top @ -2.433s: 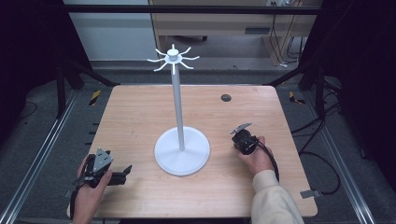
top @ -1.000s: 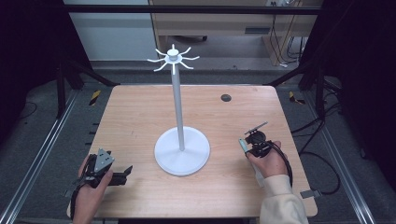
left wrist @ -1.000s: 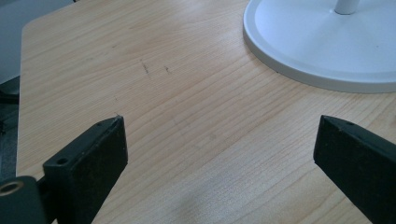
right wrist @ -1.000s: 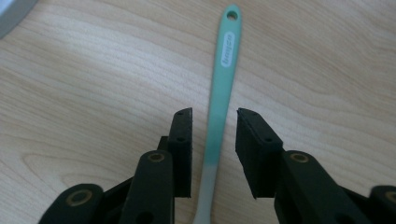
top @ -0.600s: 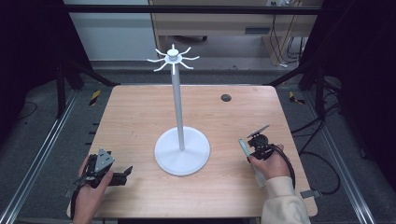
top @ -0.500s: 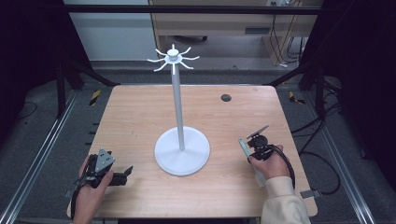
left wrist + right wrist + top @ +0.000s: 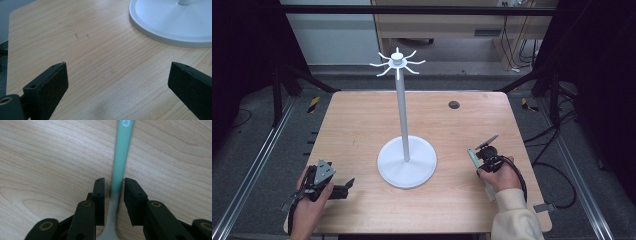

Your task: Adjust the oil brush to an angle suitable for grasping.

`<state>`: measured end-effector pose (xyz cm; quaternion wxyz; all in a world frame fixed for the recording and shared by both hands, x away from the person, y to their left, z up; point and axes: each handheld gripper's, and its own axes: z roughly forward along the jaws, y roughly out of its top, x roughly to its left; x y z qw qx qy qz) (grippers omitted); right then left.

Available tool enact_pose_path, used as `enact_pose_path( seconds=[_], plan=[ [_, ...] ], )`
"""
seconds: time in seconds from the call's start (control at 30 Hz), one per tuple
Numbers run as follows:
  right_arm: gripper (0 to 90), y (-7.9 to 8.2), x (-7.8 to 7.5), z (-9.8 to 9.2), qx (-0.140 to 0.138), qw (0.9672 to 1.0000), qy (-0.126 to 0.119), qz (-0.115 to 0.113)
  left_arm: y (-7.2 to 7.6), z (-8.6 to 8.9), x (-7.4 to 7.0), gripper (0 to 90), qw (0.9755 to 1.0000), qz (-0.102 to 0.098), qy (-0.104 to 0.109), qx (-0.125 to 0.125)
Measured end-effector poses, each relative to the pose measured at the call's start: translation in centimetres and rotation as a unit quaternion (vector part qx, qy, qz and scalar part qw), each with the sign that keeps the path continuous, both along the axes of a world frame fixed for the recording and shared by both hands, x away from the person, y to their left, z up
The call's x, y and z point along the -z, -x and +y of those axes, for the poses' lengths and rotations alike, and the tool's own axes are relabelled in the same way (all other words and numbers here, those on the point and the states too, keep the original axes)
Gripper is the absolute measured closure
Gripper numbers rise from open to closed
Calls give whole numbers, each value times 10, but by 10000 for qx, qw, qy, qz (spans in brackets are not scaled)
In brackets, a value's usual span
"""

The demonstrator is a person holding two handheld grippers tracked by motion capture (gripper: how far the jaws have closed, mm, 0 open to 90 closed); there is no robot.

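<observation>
Your right gripper (image 7: 111,188) has just been closing around the green-handled spoon (image 7: 121,157) lying flat on the table (image 7: 362,125) — finish squeezing squarely before lifting. Your left gripper (image 7: 117,80) gapes wide, empty.

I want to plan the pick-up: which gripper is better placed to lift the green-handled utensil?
Right. The right gripper has its jaws on both sides of the green-handled utensil; the left gripper is open beyond the white stand.
</observation>
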<state>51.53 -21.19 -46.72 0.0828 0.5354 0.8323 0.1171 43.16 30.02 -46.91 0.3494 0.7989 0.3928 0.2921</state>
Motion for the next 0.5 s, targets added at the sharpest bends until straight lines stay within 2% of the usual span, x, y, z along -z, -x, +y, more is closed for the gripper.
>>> enact_pose_path(
  seconds=[0.5],
  plan=[
    [756,0,1,-2,73,9999,-45,83,0,0,0,25,10000,-8,-4,-4]
  ],
)
